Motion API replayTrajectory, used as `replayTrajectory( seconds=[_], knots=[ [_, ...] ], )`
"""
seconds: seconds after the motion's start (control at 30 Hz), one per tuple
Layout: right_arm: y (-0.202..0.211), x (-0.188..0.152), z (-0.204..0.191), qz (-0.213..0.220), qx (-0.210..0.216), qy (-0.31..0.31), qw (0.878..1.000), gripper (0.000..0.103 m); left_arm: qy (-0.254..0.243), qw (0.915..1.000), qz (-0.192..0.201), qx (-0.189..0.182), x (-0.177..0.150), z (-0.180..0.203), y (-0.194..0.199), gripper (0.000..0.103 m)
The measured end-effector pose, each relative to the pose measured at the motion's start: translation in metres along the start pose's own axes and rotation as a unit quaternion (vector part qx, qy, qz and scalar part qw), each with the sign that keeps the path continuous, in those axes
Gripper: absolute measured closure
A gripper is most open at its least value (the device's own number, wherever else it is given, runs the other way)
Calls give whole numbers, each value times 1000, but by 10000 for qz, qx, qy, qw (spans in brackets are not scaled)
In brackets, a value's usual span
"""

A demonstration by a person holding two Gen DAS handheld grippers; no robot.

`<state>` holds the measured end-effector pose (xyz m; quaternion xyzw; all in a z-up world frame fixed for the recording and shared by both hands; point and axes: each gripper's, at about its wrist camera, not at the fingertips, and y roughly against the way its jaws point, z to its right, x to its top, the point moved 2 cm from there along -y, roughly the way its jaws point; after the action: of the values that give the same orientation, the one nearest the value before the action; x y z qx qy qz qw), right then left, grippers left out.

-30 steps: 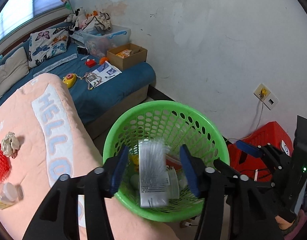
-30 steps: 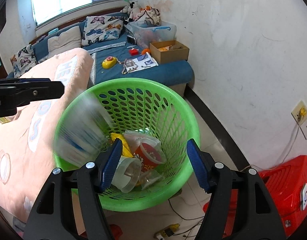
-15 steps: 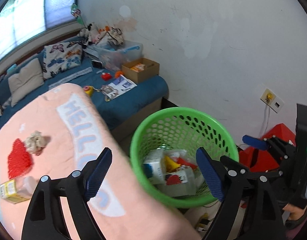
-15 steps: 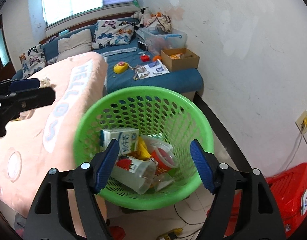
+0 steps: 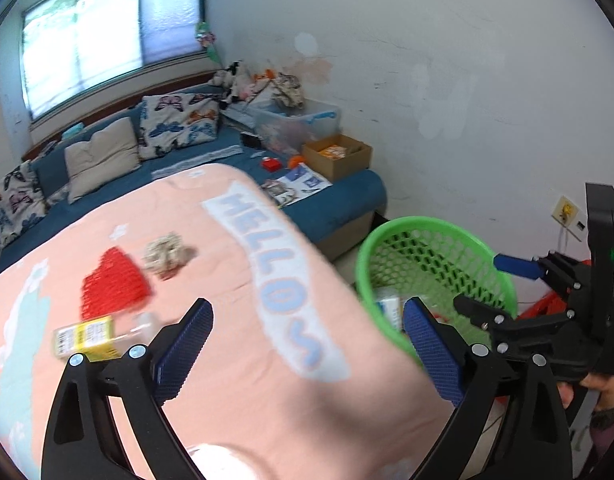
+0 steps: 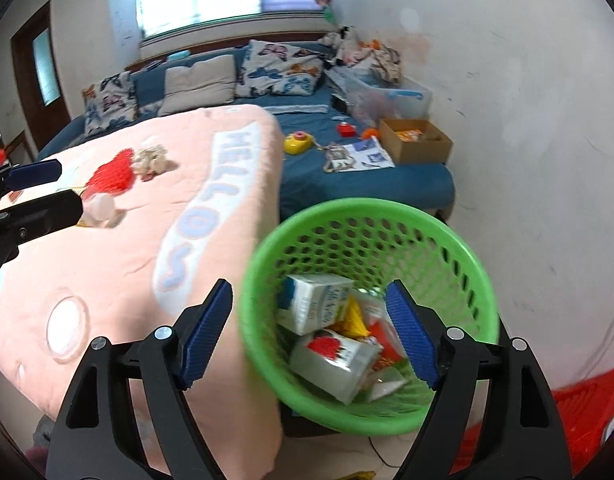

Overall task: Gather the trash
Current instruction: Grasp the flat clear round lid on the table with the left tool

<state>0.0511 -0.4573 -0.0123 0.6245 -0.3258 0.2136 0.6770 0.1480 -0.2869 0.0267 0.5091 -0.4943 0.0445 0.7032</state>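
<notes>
A green mesh basket [image 6: 459, 248] stands on the floor beside the pink blanket [image 5: 235, 280]; it holds a milk carton [image 6: 315, 304], a clear cup [image 6: 339, 364] and other wrappers. On the blanket lie a crumpled tissue [image 5: 167, 254], a red net [image 5: 113, 282] and a small yellow-labelled bottle [image 5: 91, 336]. My left gripper [image 5: 307, 344] is open and empty above the blanket's edge. My right gripper [image 6: 309, 332] is open and empty over the basket. The basket [image 5: 387, 240] also shows in the left wrist view.
A blue sofa [image 6: 347, 176] with butterfly pillows, a cardboard box [image 6: 415, 140], a clear storage bin [image 6: 391, 94], toys and papers lies behind. A red crate [image 6: 579, 412] sits on the floor at right. A white wall runs along the right.
The left gripper let go of a clear flat packet into the basket, then swung left toward the blanket. The right gripper rose and drew back a little; the basket contents settled.
</notes>
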Motion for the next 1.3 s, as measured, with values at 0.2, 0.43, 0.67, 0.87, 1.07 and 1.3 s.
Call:
replayTrajectory(
  seconds=[0.2,0.43,0.67,0.87,1.07,1.3],
  knots=[
    [-5,10,-32,56,249,214,9994,23,144,9996,-150,215,-27,-47,21,10],
    [-14,18,-69,50,503,502,9975,23,426,9976,-514,206,-70,-87,32,10],
    [-20,19,-88,17,620,651,9959,22,280,9964,-791,-89,-114,-90,36,7],
    [-21,17,-95,-5,666,730,9951,22,166,9937,-1064,-301,-140,-80,26,7],
    [-25,13,-101,-84,682,801,9944,22,-172,9916,-1261,-239,-151,-70,10,7],
    [-31,12,-108,-148,740,865,9934,22,-341,9889,-1426,-251,-156,-67,-6,7]
  ],
)
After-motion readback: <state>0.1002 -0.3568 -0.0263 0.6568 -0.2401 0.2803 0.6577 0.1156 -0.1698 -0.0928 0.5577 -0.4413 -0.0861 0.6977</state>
